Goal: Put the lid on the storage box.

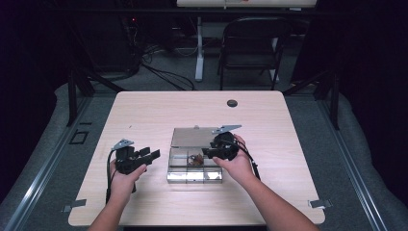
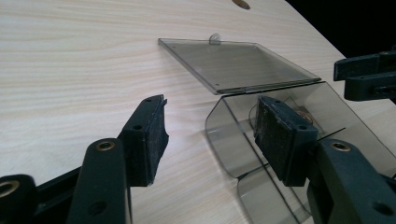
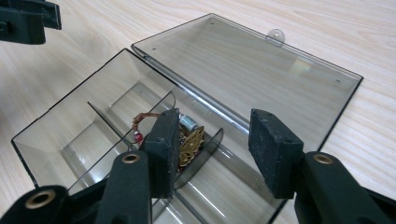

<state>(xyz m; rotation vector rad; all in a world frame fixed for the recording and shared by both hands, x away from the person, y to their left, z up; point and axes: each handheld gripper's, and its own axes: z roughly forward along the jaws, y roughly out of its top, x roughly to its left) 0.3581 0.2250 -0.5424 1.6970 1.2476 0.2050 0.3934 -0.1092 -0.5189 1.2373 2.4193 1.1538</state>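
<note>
So the clear smoky plastic compartment box (image 1: 195,166) sits about mid-surface on the light wood surface (image 1: 144,110), with its hinged lid (image 1: 192,137) flipped fully open and lying flat behind it. Inside one of the compartments at the hinge side there's a little piece of jewellery (image 3: 189,142): gold filigree bit, reddish-brown cord and a red bead, as far as I can make out.

The right hand-held gripper (image 1: 211,153) hangs right over the box's right half, jaws spread apart with nothing between them. In the right gripper view the jewellery is just below and partly behind the left jaw pad (image 3: 163,149), and I can't tell if the pad actually touches it; the other pad is over the lid's hinge edge. So it's released, not grasping anything.

The left hand-held gripper (image 1: 146,156) is off to the left of the box, near it but apart, jaws wide and empty too. In the left gripper view one pad (image 2: 280,135) lines up in front of the box's end wall, the other over bare wood.
</note>
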